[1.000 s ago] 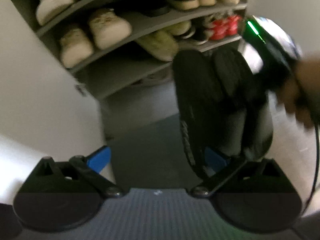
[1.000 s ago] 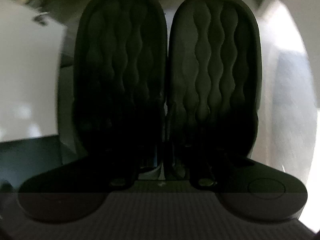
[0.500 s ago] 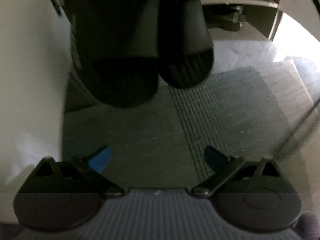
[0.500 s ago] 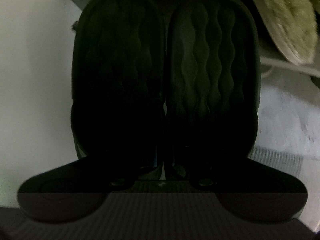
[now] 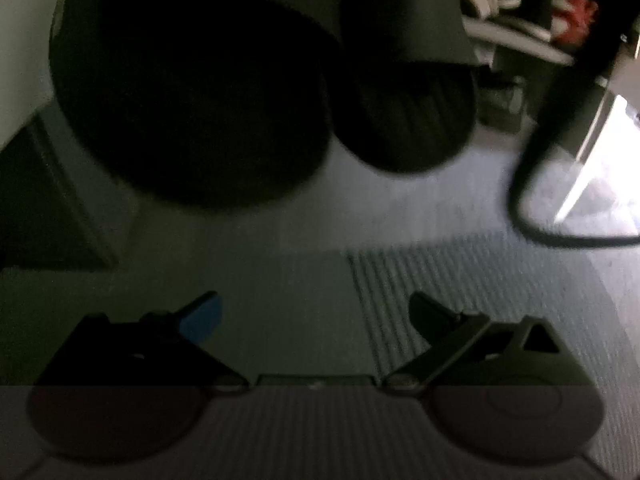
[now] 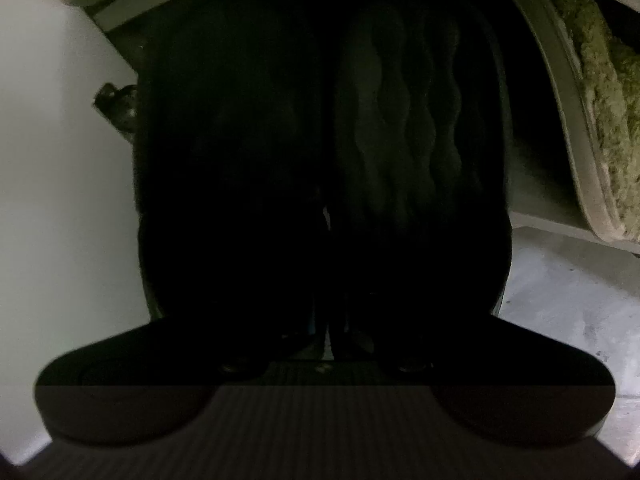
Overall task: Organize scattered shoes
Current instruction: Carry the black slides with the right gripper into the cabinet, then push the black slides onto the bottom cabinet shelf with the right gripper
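A pair of black slippers (image 6: 416,152) hangs side by side with the wavy soles facing the right wrist camera, filling that view. My right gripper (image 6: 325,320) is shut on the black slippers at their near end, though its fingers are lost in the dark. In the left wrist view the same slippers (image 5: 192,92) loom close at the top, hanging above the floor. My left gripper (image 5: 316,316) is open and holds nothing, low over the floor below the slippers. Its blue-padded finger (image 5: 202,316) stands well apart from the other one.
A shoe rack (image 5: 516,36) with red shoes (image 5: 576,12) stands at the upper right. A fuzzy green slipper (image 6: 604,112) lies on a shelf to the right of the held pair. A white panel (image 6: 60,160) rises on the left. A ribbed mat (image 5: 460,288) and a black cable (image 5: 532,184) cross the floor.
My left gripper has sunk toward the floor, still open. The right gripper has carried the black slippers closer to the low shelf, and they now loom larger in the left view.
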{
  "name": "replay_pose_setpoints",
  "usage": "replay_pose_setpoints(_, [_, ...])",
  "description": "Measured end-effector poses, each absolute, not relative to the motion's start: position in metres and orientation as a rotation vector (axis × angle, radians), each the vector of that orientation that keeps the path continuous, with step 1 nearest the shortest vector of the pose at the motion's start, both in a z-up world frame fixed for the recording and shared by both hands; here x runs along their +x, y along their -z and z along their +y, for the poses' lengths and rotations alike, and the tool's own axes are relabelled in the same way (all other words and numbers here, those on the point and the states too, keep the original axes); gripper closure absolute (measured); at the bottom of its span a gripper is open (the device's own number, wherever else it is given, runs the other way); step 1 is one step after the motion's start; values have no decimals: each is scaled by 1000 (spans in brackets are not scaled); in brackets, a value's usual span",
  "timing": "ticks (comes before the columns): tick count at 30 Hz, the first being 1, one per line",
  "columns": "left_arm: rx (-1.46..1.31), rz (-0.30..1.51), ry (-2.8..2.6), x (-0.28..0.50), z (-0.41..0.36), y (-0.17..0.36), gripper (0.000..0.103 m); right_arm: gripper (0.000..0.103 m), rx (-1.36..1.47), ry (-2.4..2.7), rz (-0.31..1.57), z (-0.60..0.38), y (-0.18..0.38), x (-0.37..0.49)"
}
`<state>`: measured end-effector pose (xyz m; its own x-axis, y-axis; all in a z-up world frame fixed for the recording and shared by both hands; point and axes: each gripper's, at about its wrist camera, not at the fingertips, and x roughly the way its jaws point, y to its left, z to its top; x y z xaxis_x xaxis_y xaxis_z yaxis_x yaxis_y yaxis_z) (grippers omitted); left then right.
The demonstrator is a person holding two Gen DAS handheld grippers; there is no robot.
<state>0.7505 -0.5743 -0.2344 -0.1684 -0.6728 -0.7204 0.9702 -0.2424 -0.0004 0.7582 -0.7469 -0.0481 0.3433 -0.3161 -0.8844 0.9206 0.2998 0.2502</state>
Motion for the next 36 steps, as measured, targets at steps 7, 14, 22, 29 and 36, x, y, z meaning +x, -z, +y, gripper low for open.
replay_pose_setpoints(7, [700,421,1805,735,-572,219,2,88,885,1070,889,-779,41,779])
replay_pose_setpoints(14, [655,523,1766,741,-595,235,2,87,783,1115,914,-794,37,810])
replay_pose_setpoints(22, [607,502,1714,751,-615,247,2,88,683,1154,758,-773,23,818])
replay_pose_setpoints(29, [468,535,1700,770,-608,228,2,86,599,1165,644,-770,20,815])
replay_pose_setpoints(36, [373,573,1711,775,-598,202,0,72,596,1175,514,-788,7,804])
